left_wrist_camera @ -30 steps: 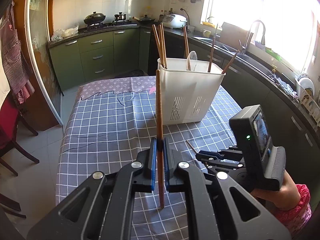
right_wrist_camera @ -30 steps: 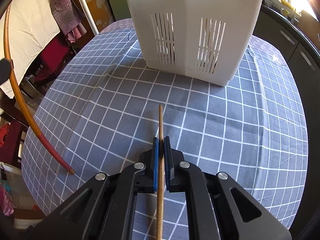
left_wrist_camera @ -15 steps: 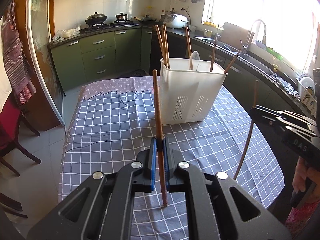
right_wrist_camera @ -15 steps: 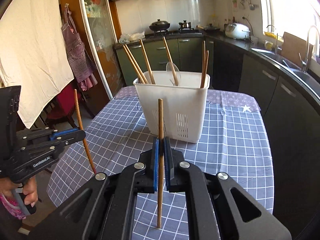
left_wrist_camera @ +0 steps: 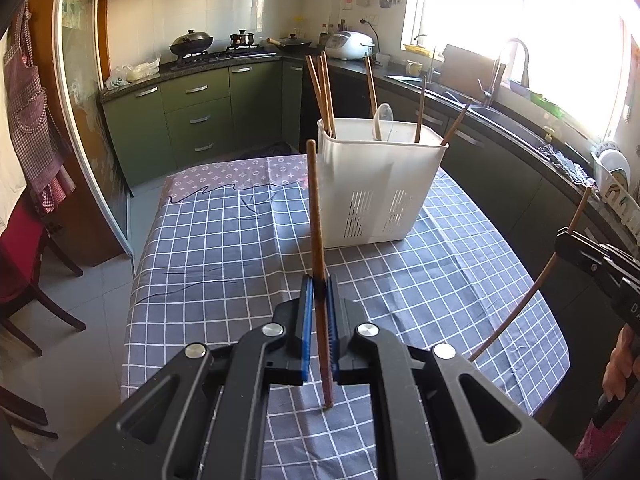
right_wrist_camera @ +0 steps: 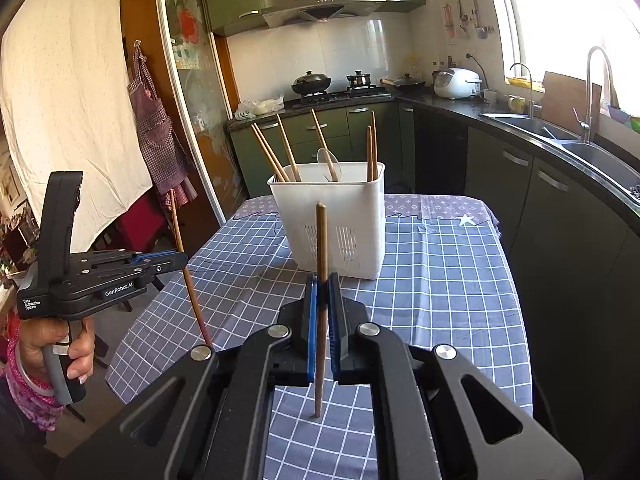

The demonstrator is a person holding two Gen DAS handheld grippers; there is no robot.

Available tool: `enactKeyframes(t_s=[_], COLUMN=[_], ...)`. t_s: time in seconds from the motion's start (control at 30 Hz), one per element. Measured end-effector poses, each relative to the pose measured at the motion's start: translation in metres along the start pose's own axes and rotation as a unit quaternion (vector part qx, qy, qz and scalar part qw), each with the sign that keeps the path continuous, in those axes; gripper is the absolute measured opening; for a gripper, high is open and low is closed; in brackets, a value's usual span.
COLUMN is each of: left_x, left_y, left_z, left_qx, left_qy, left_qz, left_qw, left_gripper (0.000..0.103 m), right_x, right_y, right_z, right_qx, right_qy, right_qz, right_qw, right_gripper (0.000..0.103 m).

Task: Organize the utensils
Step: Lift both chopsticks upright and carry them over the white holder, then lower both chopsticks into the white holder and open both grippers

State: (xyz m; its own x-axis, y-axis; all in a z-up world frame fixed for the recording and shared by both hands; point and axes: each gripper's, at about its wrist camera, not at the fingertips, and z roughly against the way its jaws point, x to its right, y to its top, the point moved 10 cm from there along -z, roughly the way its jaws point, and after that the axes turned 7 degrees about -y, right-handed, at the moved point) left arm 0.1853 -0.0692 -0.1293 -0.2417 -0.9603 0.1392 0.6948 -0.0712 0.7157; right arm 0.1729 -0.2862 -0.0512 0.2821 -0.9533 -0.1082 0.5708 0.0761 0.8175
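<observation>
Left wrist – checked tablecloth (left_wrist_camera: 224, 248), green cabinets (left_wrist_camera: 192, 116)

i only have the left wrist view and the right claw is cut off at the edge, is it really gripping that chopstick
observer: yes. In the right wrist view the right claw is shut on the right chopstick, with a blue pad pressed to each side and the stick about upright.
operator: what's straight ahead of it
observer: the white basket stands on the checked cloth, right behind the stick's top end.
operator: how does my own stick look from over there
observer: the left claw pinches the left chopstick partway along. It leans, with its top end further left in that view than its lower end.
</observation>
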Motion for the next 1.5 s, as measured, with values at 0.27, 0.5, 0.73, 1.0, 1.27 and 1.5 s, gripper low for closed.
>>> enactKeyframes(t_s=[0.27,0.5,0.73,1.0,1.27,1.5], left_x=[0.007,0.017,0.031,0.049,0.056,0.050], left_y=[0.008,0.027,0.064,0.120,0.189,0.214], left_z=[0.002,0.006,0.020,0.041,0.065,0.027], left_qx=[0.003,0.010,0.031,0.067,0.142,0.146], left_qy=[-0.005,-0.019,-0.034,-0.052,-0.038,-0.015], left_qz=[-0.005,-0.009,-0.021,-0.034,-0.044,-0.038], left_qw=[1.0000,0.9997,0.9987,0.9958,0.9882,0.9884], left_gripper=[0.006,0.006,0.006,0.006,0.006,0.006], right_x=[-0.001,-0.005,-0.005,0.001,-0.001,0.002], right_y=[0.001,0.011,0.053,0.117,0.182,0.225], right_z=[-0.003,-0.005,0.008,0.031,0.041,0.037], right_qx=[0.001,0.005,0.040,0.093,0.134,0.161], right_qy=[0.008,0.022,0.032,0.052,0.072,0.071], right_qz=[-0.003,-0.004,0.000,-0.017,-0.018,-0.020], right_qw=[1.000,1.000,0.999,0.994,0.988,0.984], right_gripper=[0.006,0.006,0.006,0.006,0.006,0.006])
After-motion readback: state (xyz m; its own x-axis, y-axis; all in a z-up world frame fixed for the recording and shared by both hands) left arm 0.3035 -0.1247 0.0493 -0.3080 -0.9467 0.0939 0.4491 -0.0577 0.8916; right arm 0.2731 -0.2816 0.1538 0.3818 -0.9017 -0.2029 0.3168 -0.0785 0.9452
